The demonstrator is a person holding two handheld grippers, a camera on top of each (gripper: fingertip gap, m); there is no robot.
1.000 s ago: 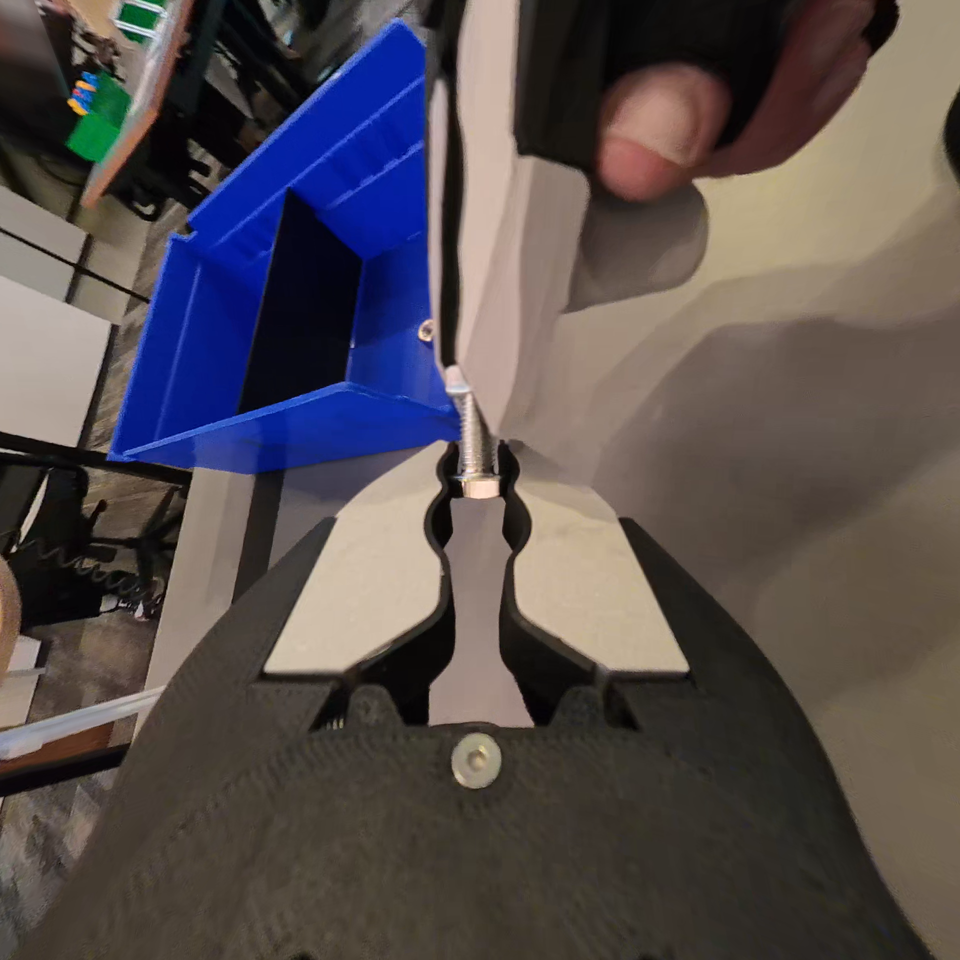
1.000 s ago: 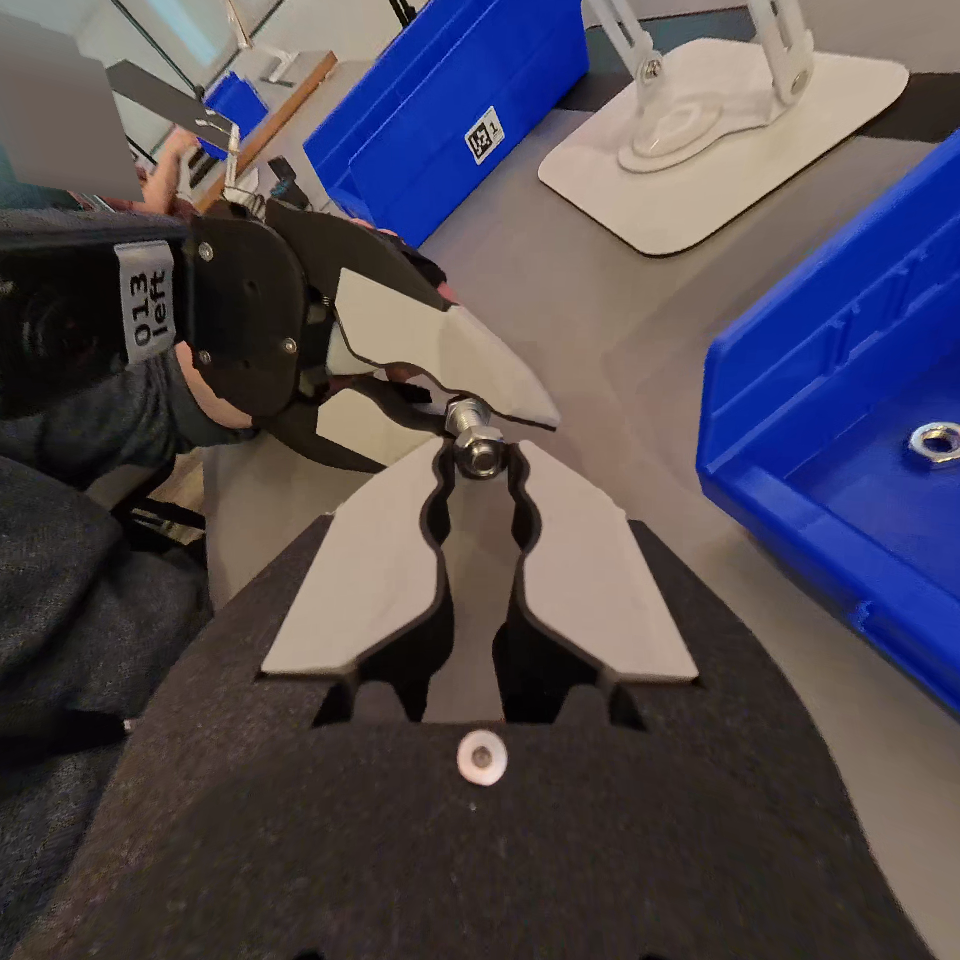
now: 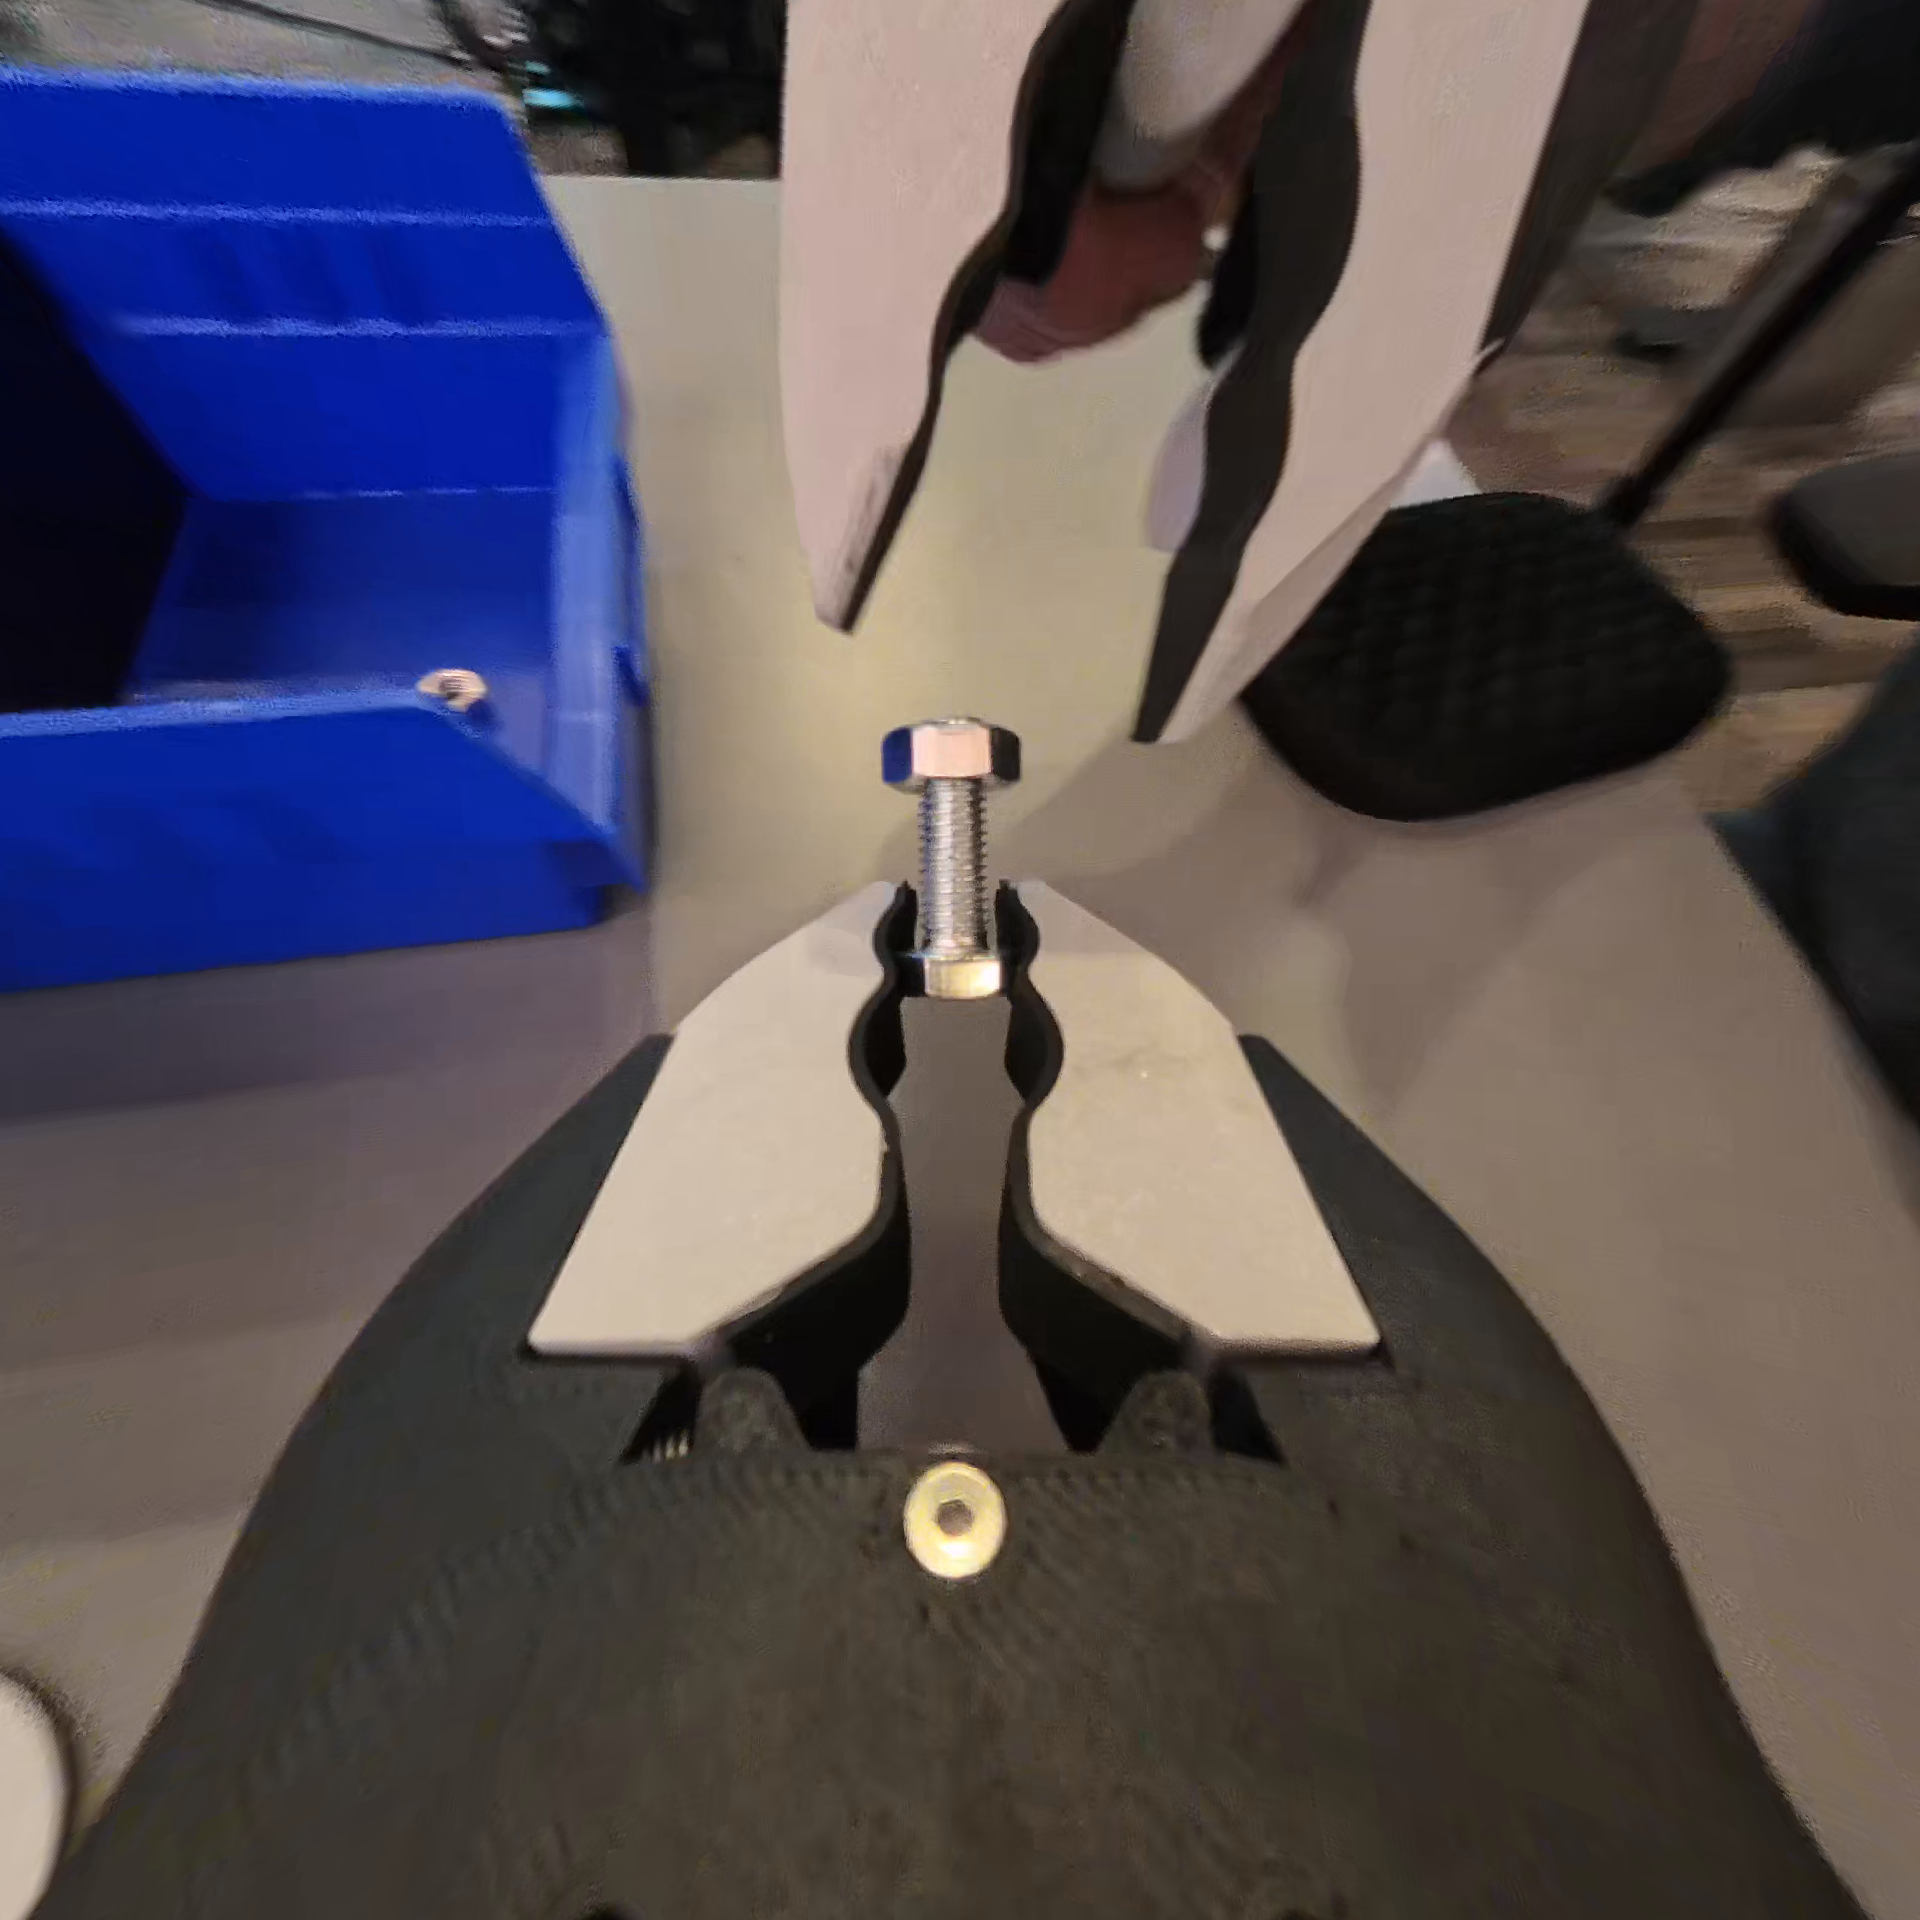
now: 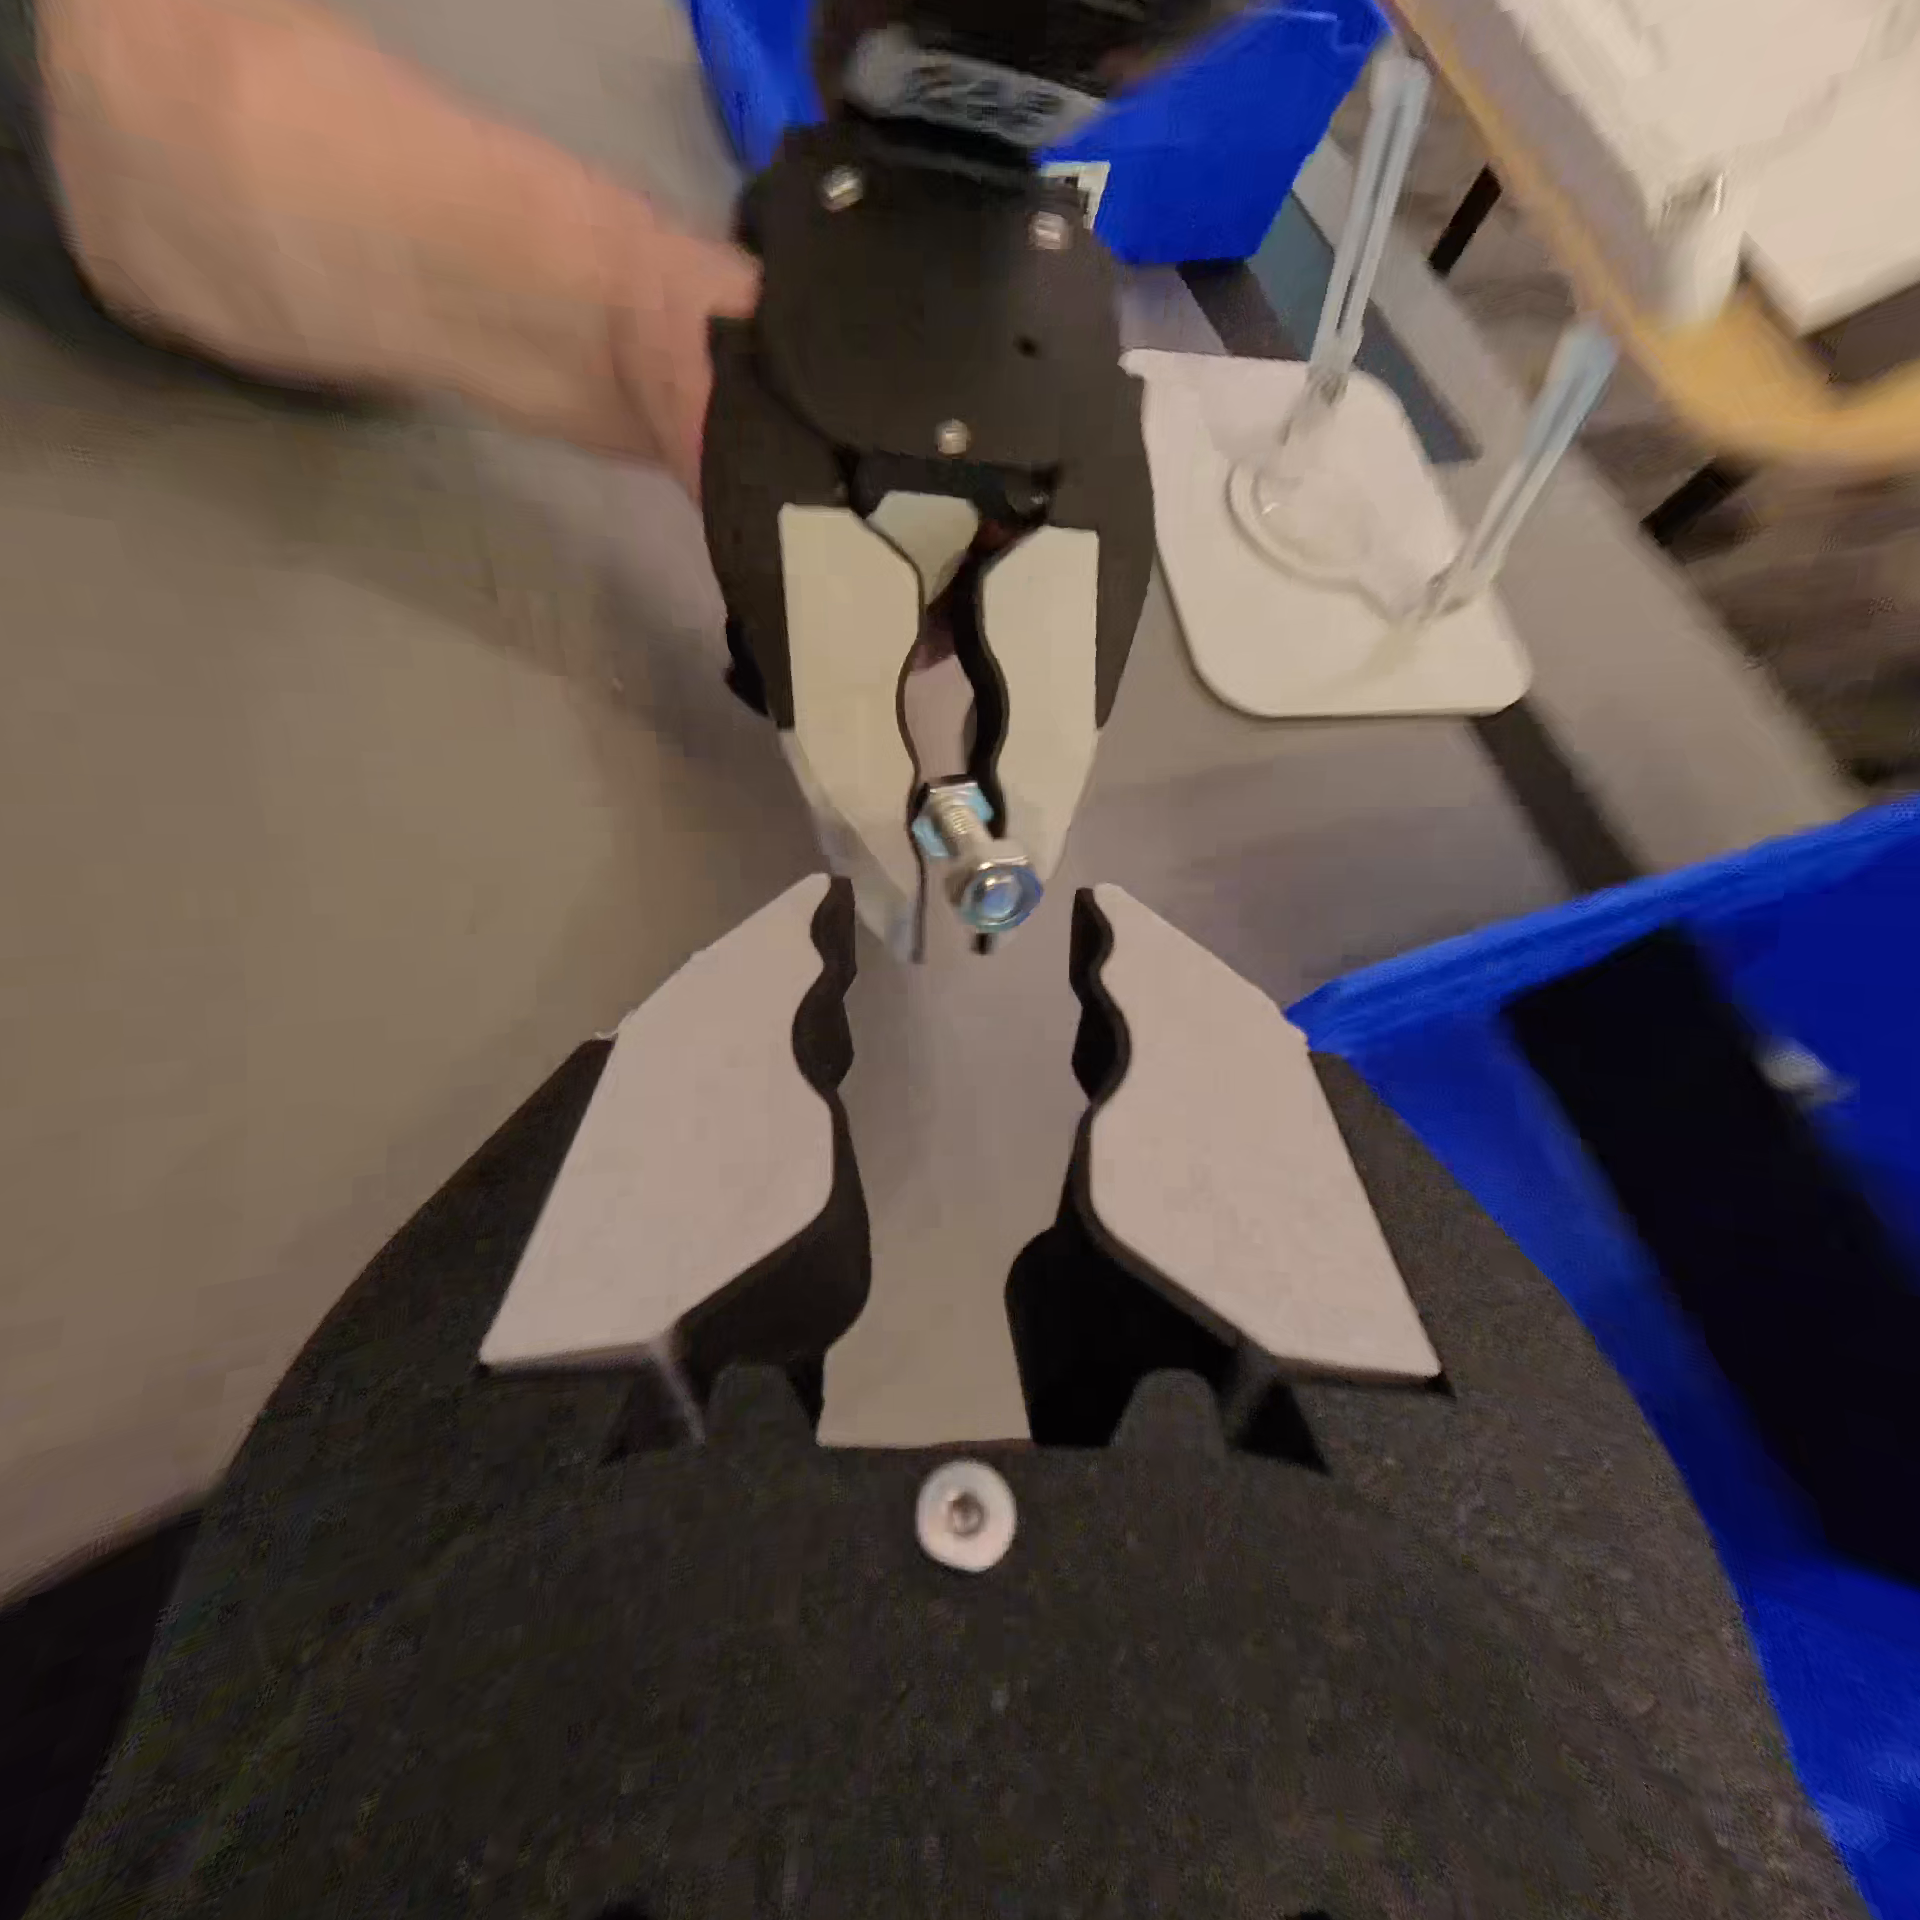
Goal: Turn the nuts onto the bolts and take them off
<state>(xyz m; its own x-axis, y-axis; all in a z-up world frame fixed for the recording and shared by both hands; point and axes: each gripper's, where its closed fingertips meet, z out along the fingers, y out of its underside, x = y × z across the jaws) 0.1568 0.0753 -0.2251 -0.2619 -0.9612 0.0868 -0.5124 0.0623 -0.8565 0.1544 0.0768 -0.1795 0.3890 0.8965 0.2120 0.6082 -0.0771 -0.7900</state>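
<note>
Above the grey desk [image 3: 312,1195]: left tongs [image 3: 951,914] clamped on the bolt [image 3: 951,883] by its head, shank pointing away, nut [image 3: 951,753] on the far tip. Right tongs [image 4: 956,904] spread wide, empty, just clear of the nut. Blue bin [image 3: 312,831] at left holds a loose nut [image 3: 449,686].

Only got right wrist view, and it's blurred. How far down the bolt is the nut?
Observer: Left wrist view shows the nut at the very tip of the bolt, with bare thread below it.
Operator: How is the left holding it?
Observer: The left gripper is shut on the bolt's head, which is seated in the notch near the fingertips.
Operator: Anything in the bin?
Observer: One loose nut lies inside the blue bin, near its front wall.
</note>
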